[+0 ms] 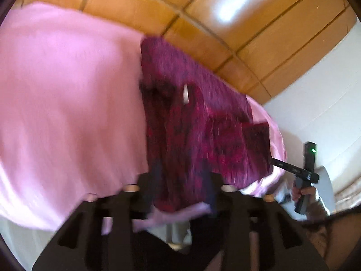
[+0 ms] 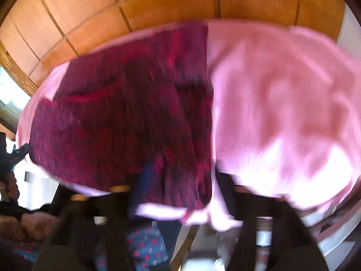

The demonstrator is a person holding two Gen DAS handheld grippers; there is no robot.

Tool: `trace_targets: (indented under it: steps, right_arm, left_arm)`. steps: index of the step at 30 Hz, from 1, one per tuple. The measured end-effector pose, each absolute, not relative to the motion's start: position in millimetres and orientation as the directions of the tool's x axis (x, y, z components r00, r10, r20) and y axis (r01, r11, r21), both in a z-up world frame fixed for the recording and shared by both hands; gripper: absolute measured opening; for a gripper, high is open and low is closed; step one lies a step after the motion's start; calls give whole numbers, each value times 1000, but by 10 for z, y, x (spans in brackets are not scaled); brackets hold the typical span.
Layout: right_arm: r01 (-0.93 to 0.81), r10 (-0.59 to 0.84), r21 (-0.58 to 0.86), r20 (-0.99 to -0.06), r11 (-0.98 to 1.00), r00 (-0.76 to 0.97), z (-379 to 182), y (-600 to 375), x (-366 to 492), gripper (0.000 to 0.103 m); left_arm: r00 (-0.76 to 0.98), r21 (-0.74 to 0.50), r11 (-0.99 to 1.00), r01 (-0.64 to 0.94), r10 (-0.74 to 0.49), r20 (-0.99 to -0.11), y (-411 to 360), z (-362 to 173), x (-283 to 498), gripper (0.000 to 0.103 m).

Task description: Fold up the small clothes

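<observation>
- Left claw (image 1: 180, 187) open, near hem of maroon garment (image 1: 198, 117) between its spread fingers, unpinched.
- Right claw (image 2: 180, 194) likewise open, garment's hem just ahead.
- Pink cloth (image 1: 67, 101) spread beneath garment, wooden panelling (image 1: 225, 22) beyond.

- The left gripper (image 1: 180, 178) points down and forward, its dark fingers (image 1: 155, 176) standing apart at the near edge.
- The right gripper (image 2: 180, 187) also tilts downward, jaws parted.
- The right hand (image 1: 303, 193) wraps its gripper's handle, seen at the left wrist view's right side.
</observation>
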State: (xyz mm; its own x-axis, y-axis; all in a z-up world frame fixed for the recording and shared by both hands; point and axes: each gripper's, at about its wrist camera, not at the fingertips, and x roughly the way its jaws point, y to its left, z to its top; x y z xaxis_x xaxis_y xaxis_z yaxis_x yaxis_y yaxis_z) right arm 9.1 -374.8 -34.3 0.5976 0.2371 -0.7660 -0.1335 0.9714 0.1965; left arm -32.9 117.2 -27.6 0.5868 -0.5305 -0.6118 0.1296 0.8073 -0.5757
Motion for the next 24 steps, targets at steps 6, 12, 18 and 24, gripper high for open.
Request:
trace_targets:
  steps: [6, 12, 18, 24]
  right_arm:
    - [-194, 159, 23, -672, 981, 723, -53, -3320, 354, 64]
    - [-238, 100, -121, -665, 964, 741, -93, -2982, 652, 51]
    - [-253, 99, -126, -689, 959, 718, -209, -3047, 675, 21]
    - [-249, 139, -75, -660, 966, 738, 63, -3183, 432, 19]
  left_arm:
    - [618, -495, 843, 210, -506, -601, 1083, -84, -71, 56]
    - [554, -456, 840, 294, -538, -635, 832, -220, 245, 59]
    - [565, -439, 843, 311, -536, -627, 814, -174, 256, 15]
    - [633, -431, 848, 308, -521, -572, 959, 117, -27, 13]
